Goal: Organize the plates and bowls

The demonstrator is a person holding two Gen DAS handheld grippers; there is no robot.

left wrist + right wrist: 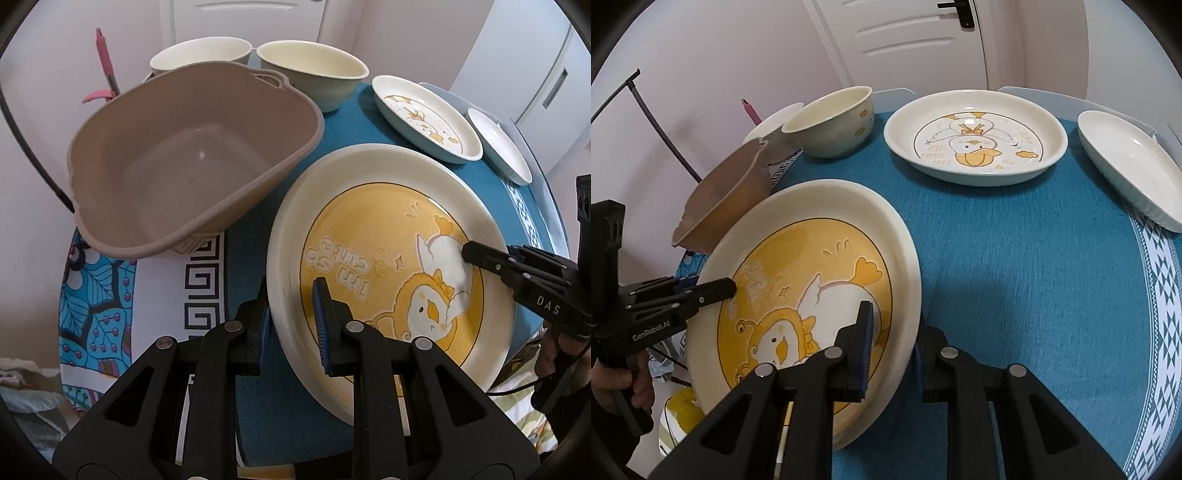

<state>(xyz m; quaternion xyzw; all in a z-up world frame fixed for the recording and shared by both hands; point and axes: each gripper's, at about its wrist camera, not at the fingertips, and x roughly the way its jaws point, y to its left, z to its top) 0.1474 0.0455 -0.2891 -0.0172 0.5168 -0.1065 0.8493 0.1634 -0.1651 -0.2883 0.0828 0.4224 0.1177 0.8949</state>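
Plate (373,206), large, cream rim, yellow centre with a cartoon duck and the words "I'm so cute"; you hold it between both claws, tilted, over the teal tabletop (1015,258) just beside the brown plastic basin (192,155). Your left claw (291,325) is clamped on the plate's near rim: one blue-padded finger lies on the yellow face, the other sits outside under the rim. Your right claw (890,350) grips the opposite rim the same way, one finger (866,332) on the duck's white body, the other behind the edge.

Basin is empty, tipped slightly toward the plate in the left view. Behind it stand two cream bowls (314,74); the farther-left one (201,55) is half hidden by the basin wall. A shallow duck-print dish (975,136) and a plain white dish (1130,170) lie well apart on the far side of the cloth.

Hard to read: whether the plate's low edge touches the cloth, since both claws block that part. The plate's near edge runs behind the claw bodies in each view. A pink-handled object (103,62) by the wall is cut off by the basin. Your hand (635,380) on the left claw's handle shows only in part.
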